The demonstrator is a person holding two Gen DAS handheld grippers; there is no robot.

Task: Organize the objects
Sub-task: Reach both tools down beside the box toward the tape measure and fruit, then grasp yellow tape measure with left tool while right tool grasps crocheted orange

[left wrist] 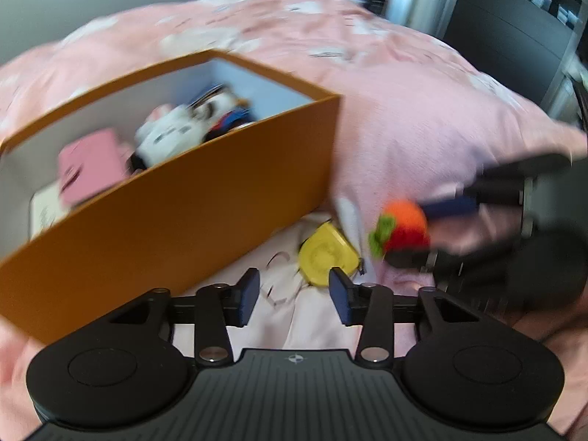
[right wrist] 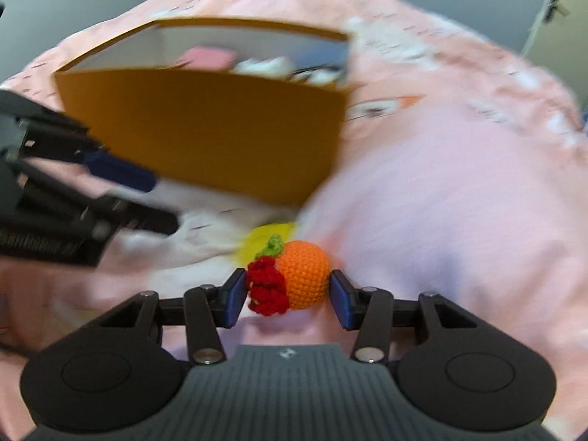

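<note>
An open orange cardboard box [left wrist: 183, 202] [right wrist: 205, 128] stands on a pink bedcover [left wrist: 404, 110]. Inside it lie a pink wallet [left wrist: 92, 172] and a blurred white soft toy [left wrist: 172, 136]. A round yellow tape measure [left wrist: 327, 255] lies on the cover by the box's near corner, just beyond my left gripper [left wrist: 294, 286] [right wrist: 154, 200], which is open with nothing between its pads. My right gripper [right wrist: 288, 294] [left wrist: 415, 233] is shut on a crocheted orange-and-red fruit [right wrist: 301, 275] [left wrist: 404, 220] with a green stem, right of the tape measure.
The cover [right wrist: 441, 202] bulges in soft folds to the right of the box. Dark furniture [left wrist: 514, 36] stands behind the bed at the back right. A grey wall and a pale door edge [right wrist: 551, 18] lie beyond.
</note>
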